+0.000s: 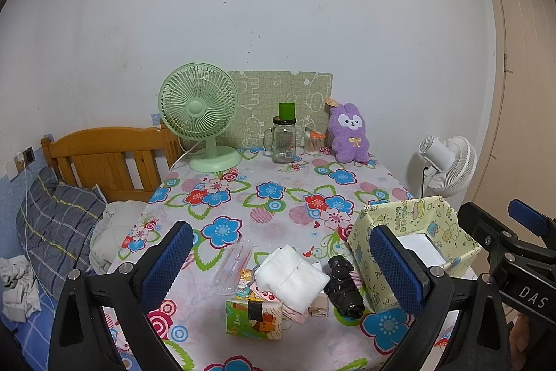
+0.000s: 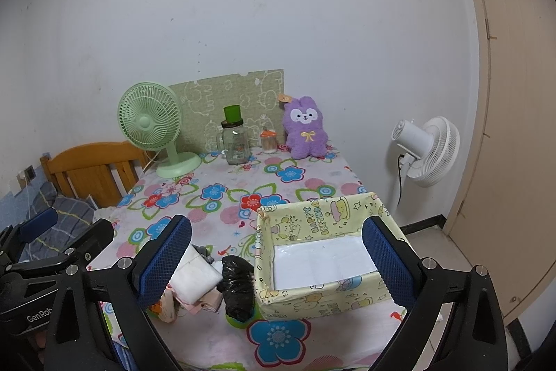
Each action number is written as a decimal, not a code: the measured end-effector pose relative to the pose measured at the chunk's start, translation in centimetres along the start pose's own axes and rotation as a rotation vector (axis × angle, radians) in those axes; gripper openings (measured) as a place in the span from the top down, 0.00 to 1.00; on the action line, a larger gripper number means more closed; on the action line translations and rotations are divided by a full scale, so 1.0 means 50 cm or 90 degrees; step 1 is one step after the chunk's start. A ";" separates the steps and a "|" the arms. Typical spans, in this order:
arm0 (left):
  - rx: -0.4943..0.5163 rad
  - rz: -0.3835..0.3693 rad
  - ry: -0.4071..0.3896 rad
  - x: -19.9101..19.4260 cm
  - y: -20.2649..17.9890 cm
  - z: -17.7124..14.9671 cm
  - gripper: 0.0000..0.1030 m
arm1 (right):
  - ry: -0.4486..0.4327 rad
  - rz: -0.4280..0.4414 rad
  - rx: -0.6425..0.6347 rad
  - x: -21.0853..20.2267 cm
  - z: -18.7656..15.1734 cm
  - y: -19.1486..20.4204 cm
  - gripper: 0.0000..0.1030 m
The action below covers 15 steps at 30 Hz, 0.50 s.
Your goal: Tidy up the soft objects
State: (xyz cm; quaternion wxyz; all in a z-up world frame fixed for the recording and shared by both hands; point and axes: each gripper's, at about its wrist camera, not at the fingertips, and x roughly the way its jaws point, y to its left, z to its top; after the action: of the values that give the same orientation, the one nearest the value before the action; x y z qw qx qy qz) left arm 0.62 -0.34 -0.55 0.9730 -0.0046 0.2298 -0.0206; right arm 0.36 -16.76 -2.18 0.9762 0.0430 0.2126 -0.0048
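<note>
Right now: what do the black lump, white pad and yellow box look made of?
Black lump: thin glossy plastic film, crinkled, likely a bag.
White pad: soft matte fabric or cotton, folded, stitched seam.
Yellow box: probably cardboard in printed, slightly shiny paper; creased corners.

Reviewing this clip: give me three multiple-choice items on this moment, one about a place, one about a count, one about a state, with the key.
1. Where does the purple plush toy stand?
A. at the table's far edge, by the wall
B. inside the box
C. on the bed

2. How many fans show?
A. one
B. two
C. three

3. What does the yellow patterned box hold?
A. the black bag
B. only a white liner
C. the tissue pack

Key: 1 A, it sits beside the glass jar. 2 B, a green fan on the table and a white fan beyond it. 3 B, the black bag lies outside.
</note>
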 end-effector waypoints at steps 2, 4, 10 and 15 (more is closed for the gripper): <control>0.001 0.001 0.000 0.000 -0.001 -0.001 0.02 | 0.000 0.000 0.000 0.000 0.000 0.000 0.03; 0.000 -0.001 0.000 0.001 0.000 -0.001 0.03 | -0.001 0.002 0.000 0.000 0.000 0.000 0.03; -0.001 0.002 0.002 0.002 0.000 -0.004 0.04 | -0.002 0.009 -0.001 0.001 -0.005 0.005 0.03; 0.001 0.000 0.007 0.009 0.001 -0.009 0.06 | 0.002 0.011 -0.004 0.007 -0.010 0.012 0.07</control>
State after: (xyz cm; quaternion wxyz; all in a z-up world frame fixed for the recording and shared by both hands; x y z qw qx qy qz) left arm 0.83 -0.31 -1.16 0.9717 -0.0038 0.2352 -0.0206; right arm 0.48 -16.10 -2.70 0.9761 0.0418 0.2134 0.0045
